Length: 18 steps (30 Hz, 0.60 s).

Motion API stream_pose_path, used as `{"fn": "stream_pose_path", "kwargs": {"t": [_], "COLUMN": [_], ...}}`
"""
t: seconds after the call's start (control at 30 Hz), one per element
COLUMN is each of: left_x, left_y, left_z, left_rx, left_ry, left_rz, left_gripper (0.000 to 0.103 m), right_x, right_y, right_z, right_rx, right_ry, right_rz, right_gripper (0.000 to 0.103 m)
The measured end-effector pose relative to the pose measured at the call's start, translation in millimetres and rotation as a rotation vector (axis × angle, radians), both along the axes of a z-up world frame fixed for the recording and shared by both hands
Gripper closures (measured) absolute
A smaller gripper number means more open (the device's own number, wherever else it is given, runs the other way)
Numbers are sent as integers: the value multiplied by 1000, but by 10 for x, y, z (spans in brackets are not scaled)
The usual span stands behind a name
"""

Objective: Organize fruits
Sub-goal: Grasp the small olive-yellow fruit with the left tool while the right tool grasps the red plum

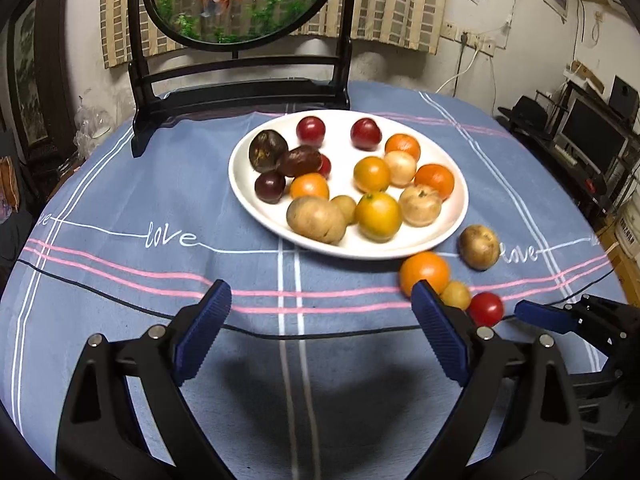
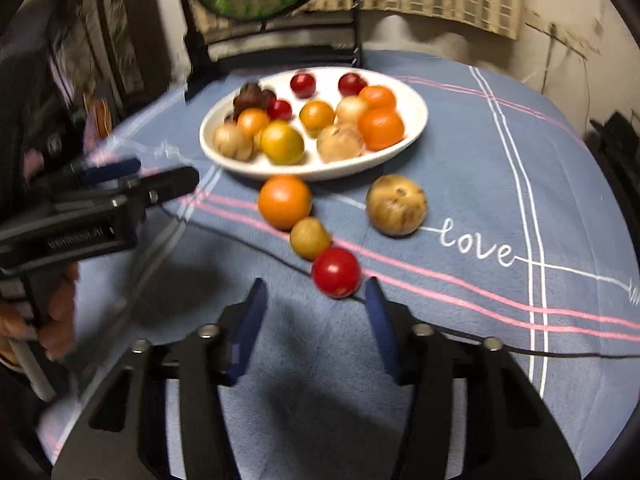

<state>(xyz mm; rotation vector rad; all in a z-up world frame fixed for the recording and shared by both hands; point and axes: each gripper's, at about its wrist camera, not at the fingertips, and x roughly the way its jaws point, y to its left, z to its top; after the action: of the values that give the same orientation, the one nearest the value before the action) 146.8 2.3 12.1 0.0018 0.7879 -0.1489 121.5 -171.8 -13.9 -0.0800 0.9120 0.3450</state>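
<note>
So, a white plate point(image 1: 256, 204) piled with fruit is parked on a blue tablecloth point(image 1: 120, 264) with "love" stitched on it, and four pieces are left out on the cloth just in front of the plate. An orange point(image 2: 285, 201), a small yellowish fruit point(image 2: 309, 237) and a red fruit point(image 2: 336, 272) are lined up in a diagonal row, each touching the next; a bigger brownish fruit point(image 2: 396, 210) is sat off to the side, near the orange but apart from it.

The right gripper point(image 2: 316, 304) is seen with its jaws parted about halfway. Nothing is clamped: the red fruit is just ahead of the fingertips, right by the gap, and no pad looks pressed on it.

The left gripper point(image 1: 322, 298) is spread wide and kept above bare cloth, nothing held or touched. Its one finger point(image 1: 436, 328) is overlapped with the orange in the left wrist view, but contact can't be confirmed.
</note>
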Motion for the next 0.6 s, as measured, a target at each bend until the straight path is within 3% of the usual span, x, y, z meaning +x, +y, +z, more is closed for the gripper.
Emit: {"fn": "stream_pose_path", "kwargs": {"t": [0.13, 0.23, 0.4, 0.47, 0.6], "left_x": [9, 24, 20, 12, -1], "left_y": [25, 2, -50, -57, -94], "left_z": [-44, -99, -162, -170, -202], "left_rx": [6, 12, 28, 28, 20], "left_ry": [-7, 16, 28, 29, 43], "left_rz": [-6, -26, -48, -52, -63], "left_gripper": [10, 10, 10, 10, 10], "right_x": [31, 68, 163, 185, 187], "right_y": [83, 81, 38, -7, -110], "right_z": [-115, -185, -197, -192, -134], "right_rx": [-88, -96, -52, -28, 9], "right_ry": [-16, -18, -15, -9, -3], "right_rz": [-20, -34, -50, -67, -87], "right_gripper": [57, 58, 64, 73, 74]}}
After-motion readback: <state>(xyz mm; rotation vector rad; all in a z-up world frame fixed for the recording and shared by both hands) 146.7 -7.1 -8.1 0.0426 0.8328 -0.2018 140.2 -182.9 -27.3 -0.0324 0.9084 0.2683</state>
